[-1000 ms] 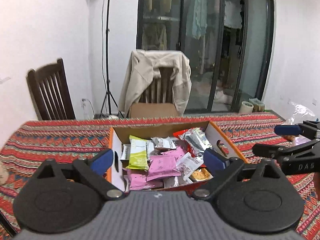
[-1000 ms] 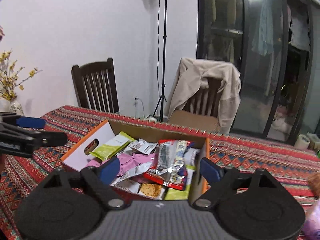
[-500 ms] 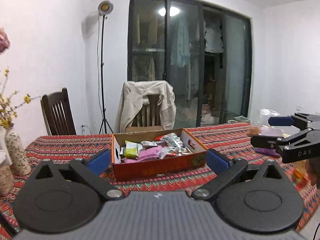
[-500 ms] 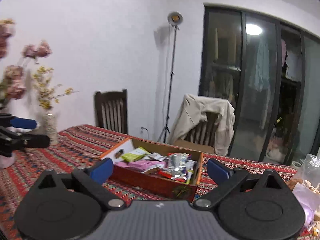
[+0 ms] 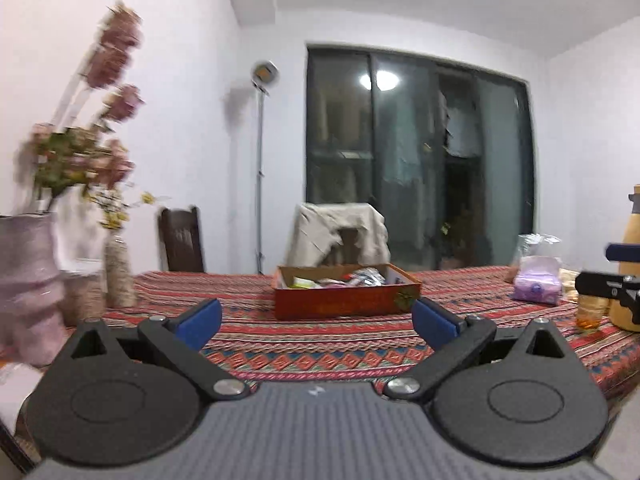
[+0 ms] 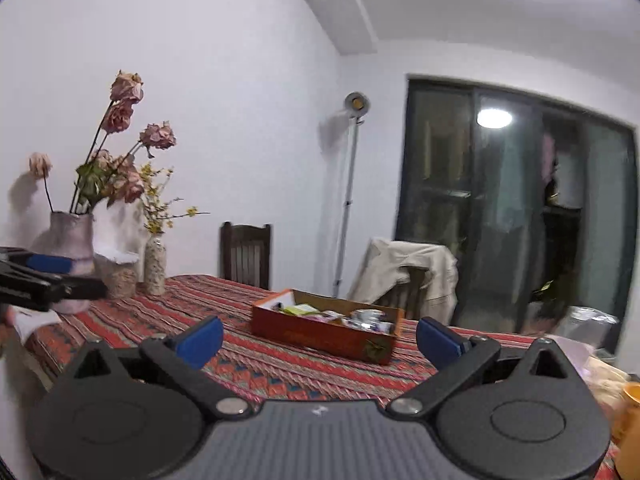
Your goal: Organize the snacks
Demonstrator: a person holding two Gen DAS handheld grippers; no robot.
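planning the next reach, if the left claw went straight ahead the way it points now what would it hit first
Probably the snack box on the table: it sits centred between the open left claw fingers, with only bare cloth before it. Depth is unclear; it could pass over.

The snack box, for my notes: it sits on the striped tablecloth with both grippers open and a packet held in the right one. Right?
Not quite. The right gripper holds nothing, as the right wrist view shows. The snack box does sit on the striped tablecloth, and the left gripper is open too.

Left gripper and right gripper level, jaws wide, empty.
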